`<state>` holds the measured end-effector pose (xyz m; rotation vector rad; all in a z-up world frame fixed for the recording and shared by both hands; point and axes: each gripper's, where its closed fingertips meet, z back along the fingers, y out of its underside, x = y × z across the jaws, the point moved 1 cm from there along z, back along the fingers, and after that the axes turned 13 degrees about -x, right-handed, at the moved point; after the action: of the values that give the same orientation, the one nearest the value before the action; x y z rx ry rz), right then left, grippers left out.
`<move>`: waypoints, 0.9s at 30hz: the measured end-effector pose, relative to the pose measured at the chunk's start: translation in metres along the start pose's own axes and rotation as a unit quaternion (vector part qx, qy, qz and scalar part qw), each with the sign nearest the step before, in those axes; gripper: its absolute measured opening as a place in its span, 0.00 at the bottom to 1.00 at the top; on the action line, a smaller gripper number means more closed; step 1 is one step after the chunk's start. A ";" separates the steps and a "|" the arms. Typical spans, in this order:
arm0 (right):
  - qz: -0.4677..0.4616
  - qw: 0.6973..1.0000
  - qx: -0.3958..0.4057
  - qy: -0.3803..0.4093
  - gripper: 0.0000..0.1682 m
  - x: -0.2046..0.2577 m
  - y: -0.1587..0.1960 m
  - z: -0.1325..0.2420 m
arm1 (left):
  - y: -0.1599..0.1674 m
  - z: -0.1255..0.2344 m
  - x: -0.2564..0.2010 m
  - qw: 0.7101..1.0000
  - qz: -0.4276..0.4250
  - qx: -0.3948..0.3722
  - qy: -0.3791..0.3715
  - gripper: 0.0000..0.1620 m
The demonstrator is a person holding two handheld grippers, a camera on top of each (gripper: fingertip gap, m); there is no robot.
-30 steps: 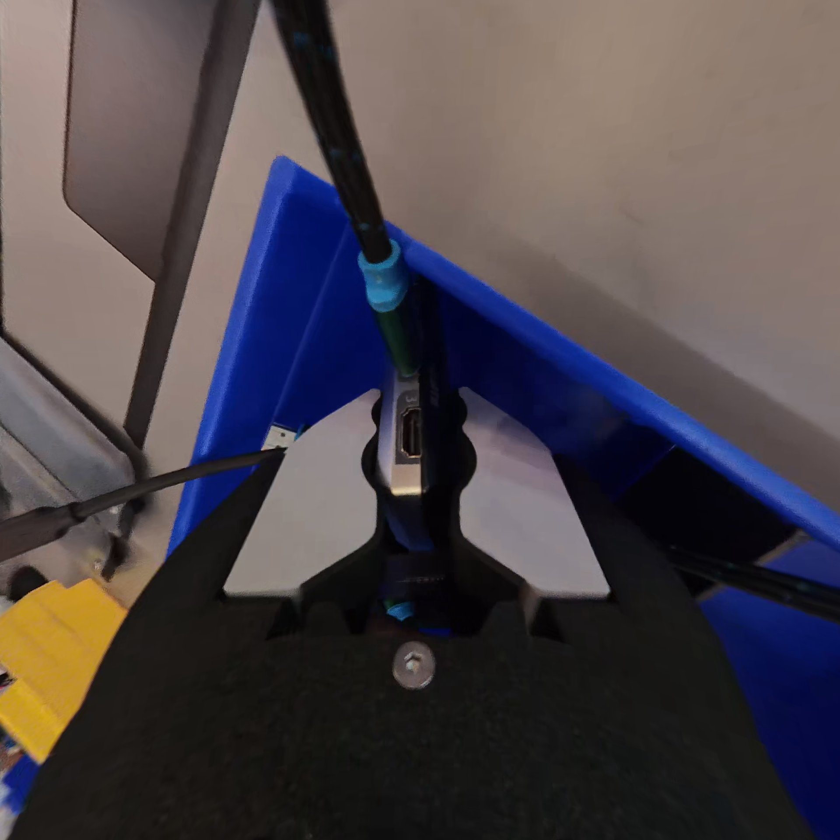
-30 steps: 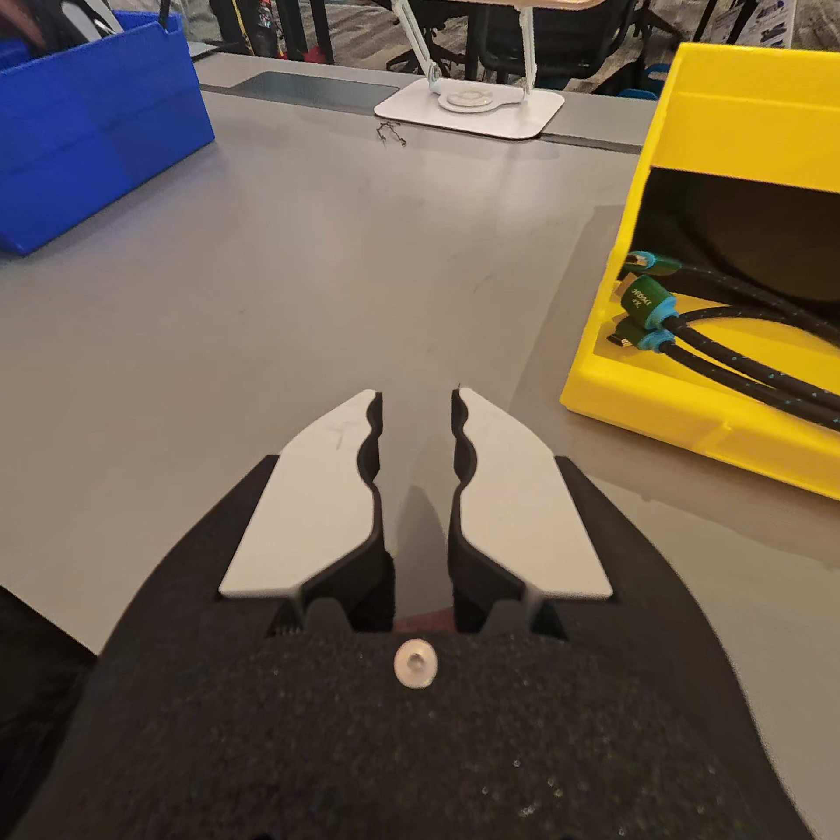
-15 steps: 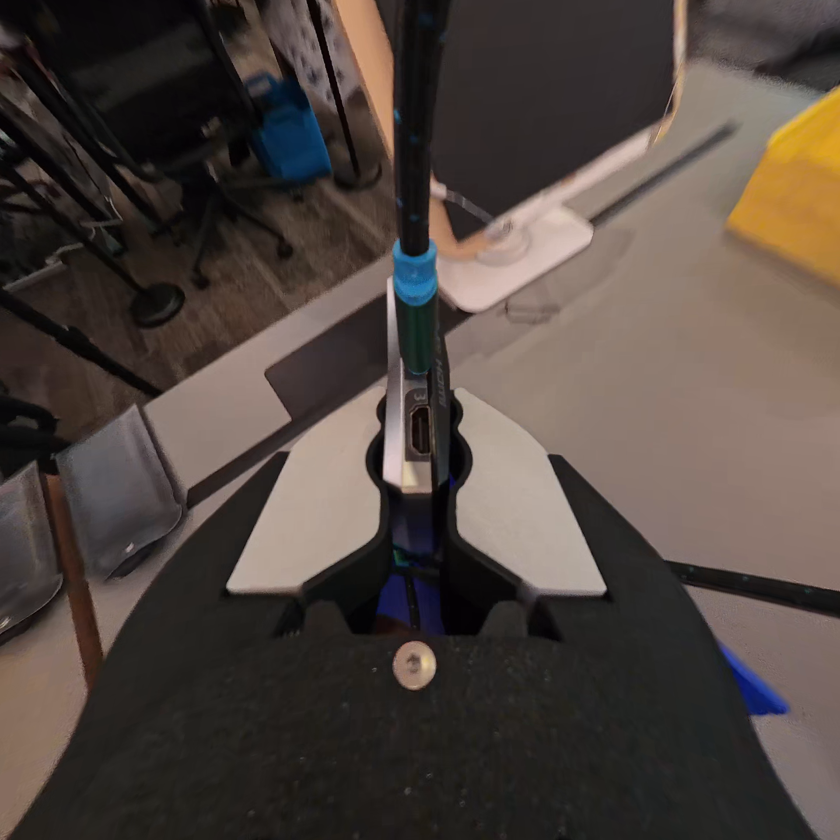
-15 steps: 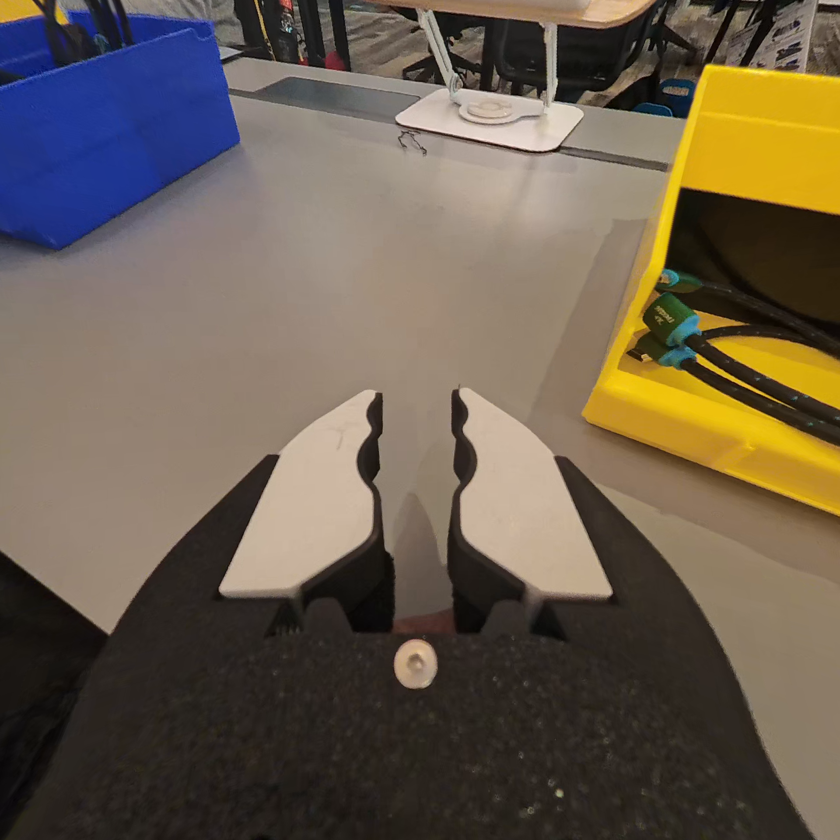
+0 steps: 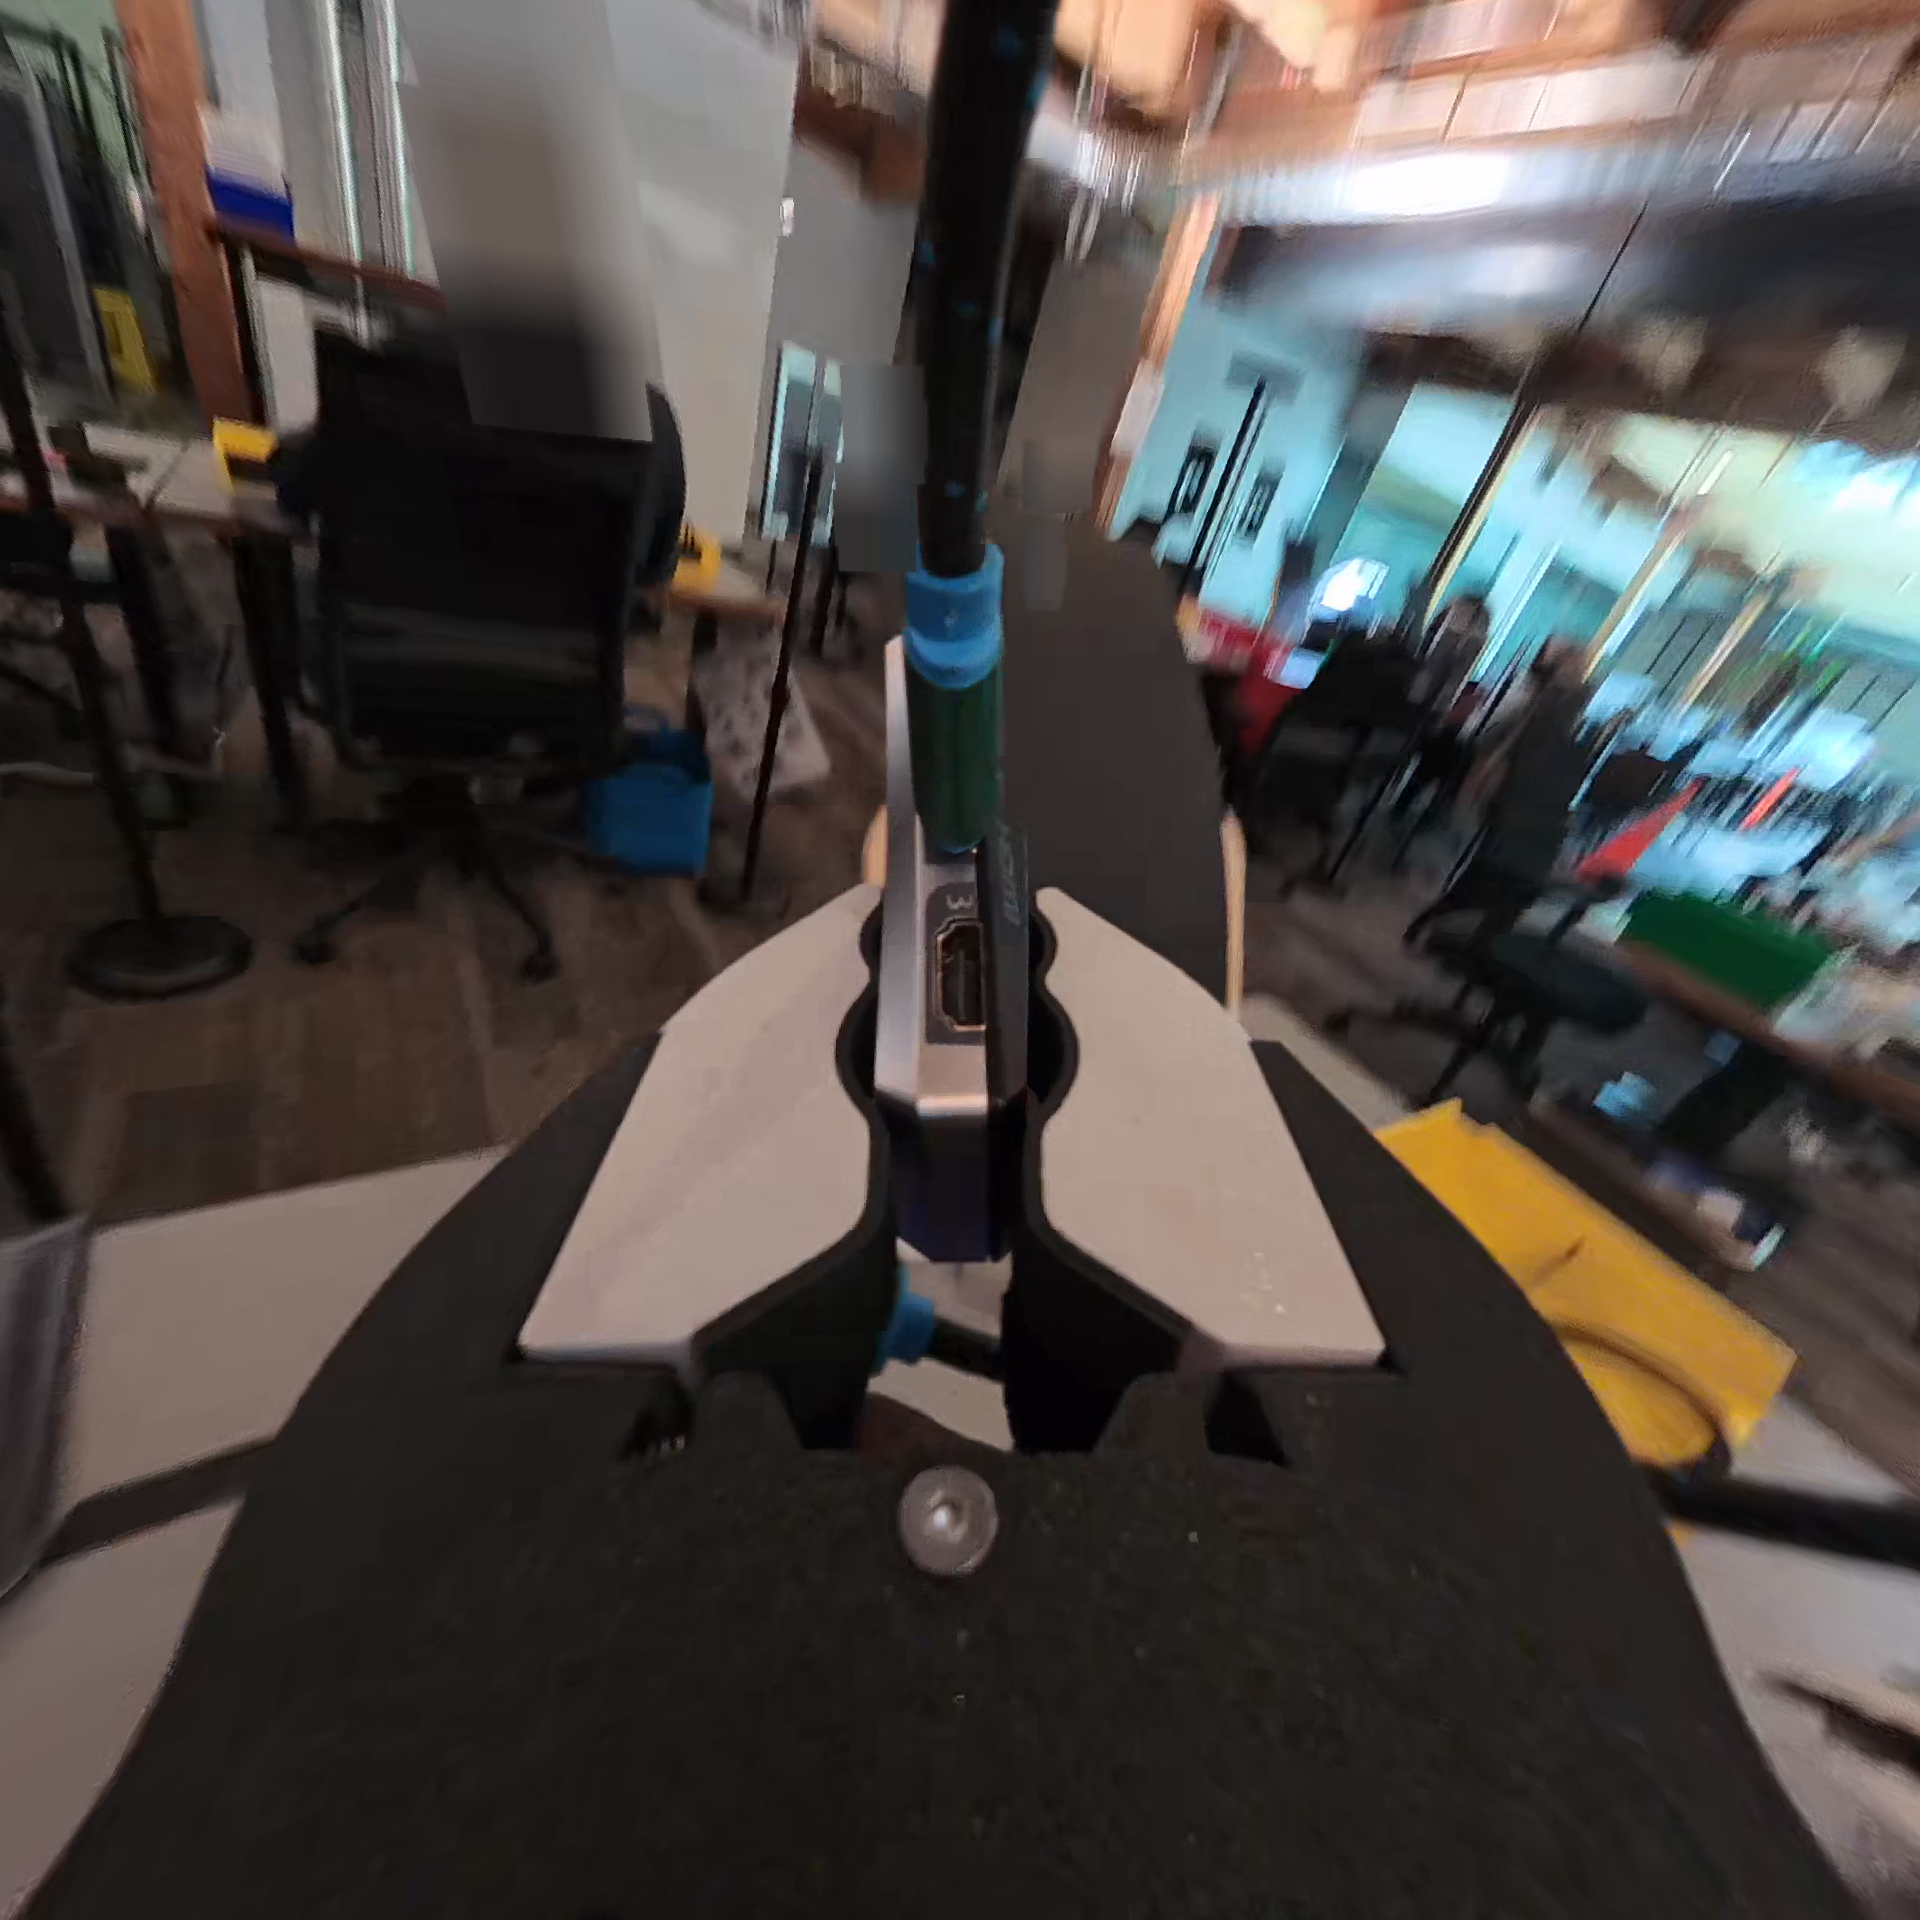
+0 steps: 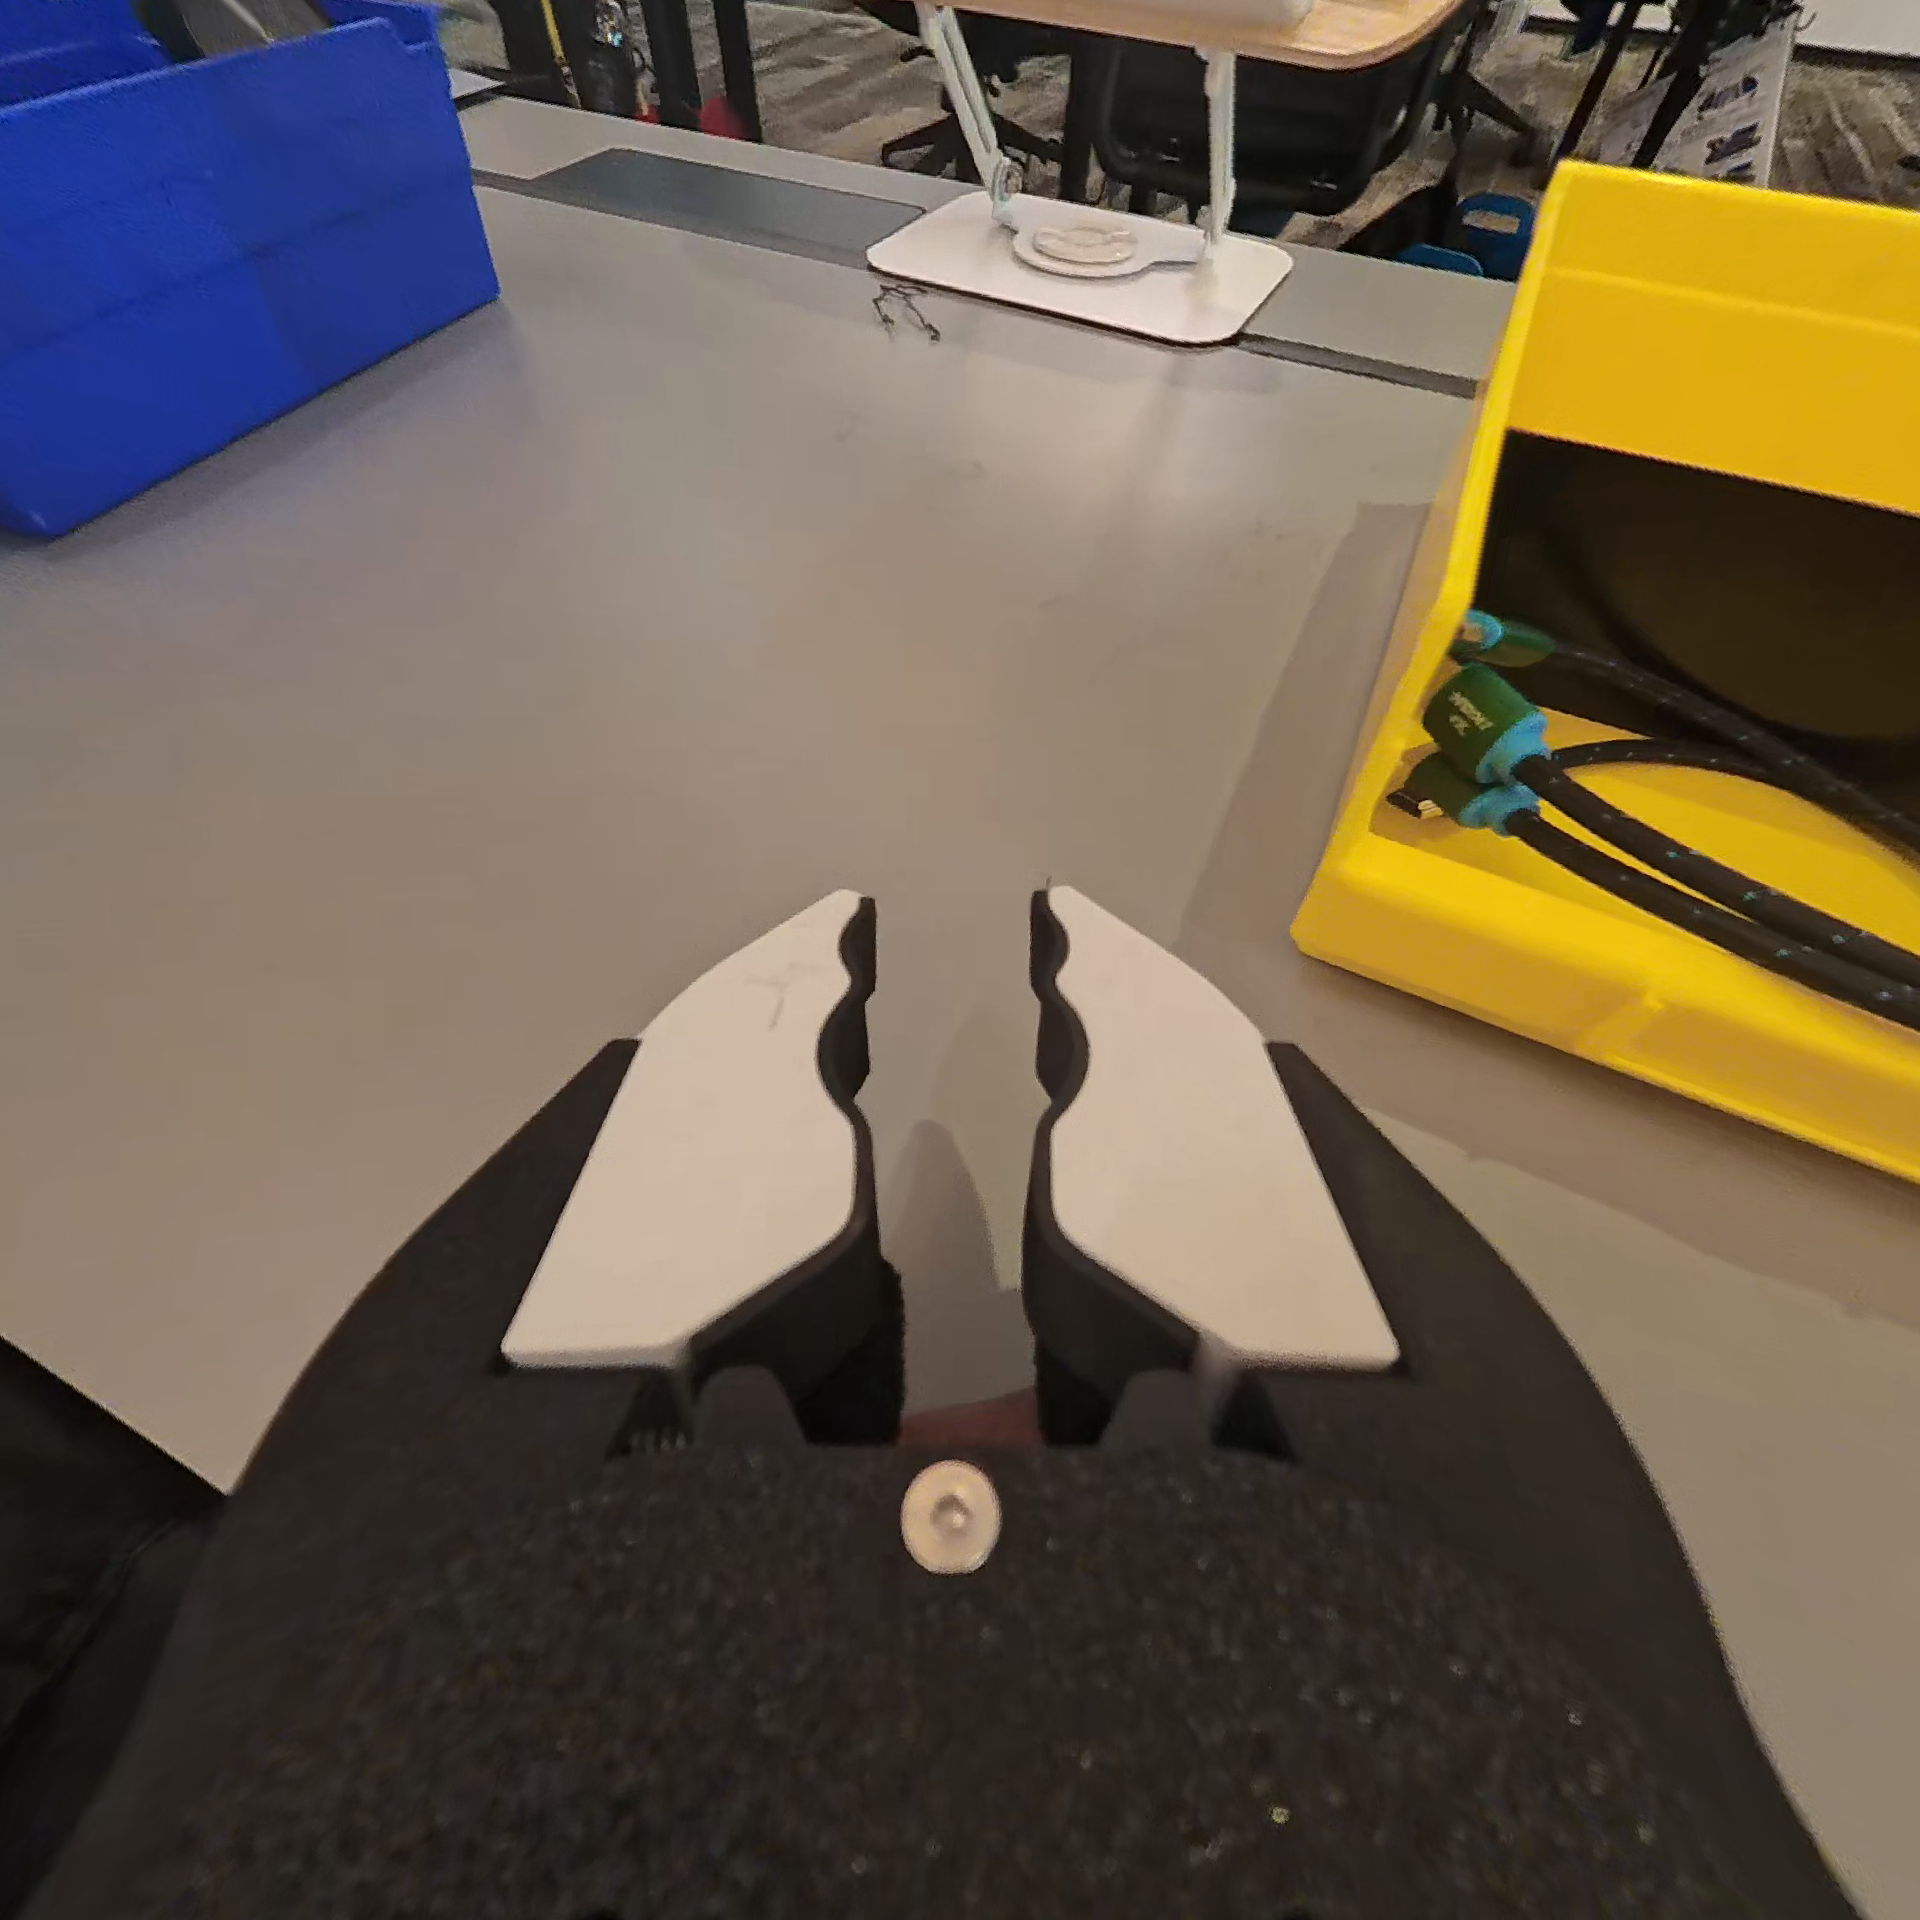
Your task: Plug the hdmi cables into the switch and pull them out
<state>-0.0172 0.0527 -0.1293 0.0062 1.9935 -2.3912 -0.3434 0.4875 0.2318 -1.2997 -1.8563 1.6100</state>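
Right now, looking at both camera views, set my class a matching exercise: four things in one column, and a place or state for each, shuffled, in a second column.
Things
1. switch
2. left gripper
3. right gripper
4. spare cables

Places or states
A. open and empty, above the grey table
B. lying in the yellow bin
C. clamped between two fingers, one cable plugged in and one port free
D. shut on the switch

Pairs: 1-C, 2-D, 3-A, 4-B
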 end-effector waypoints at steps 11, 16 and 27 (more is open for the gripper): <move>-0.005 1.000 0.002 -0.010 0.16 0.004 0.000 0.000 | -0.136 0.034 -0.022 0.979 -0.036 -0.200 -0.003 0.14; 0.014 1.000 0.006 -0.019 0.16 0.011 0.001 -0.002 | -0.103 0.018 -0.034 0.995 -0.046 -0.090 0.000 0.14; 0.027 0.999 -0.015 -0.026 0.17 0.016 -0.007 -0.005 | -0.002 -0.004 -0.125 0.997 -0.037 0.052 0.052 0.14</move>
<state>-0.0333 0.0585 -0.1233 -0.0032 1.9795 -2.3039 -0.2771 0.3888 0.2709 -1.2326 -1.7136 1.5490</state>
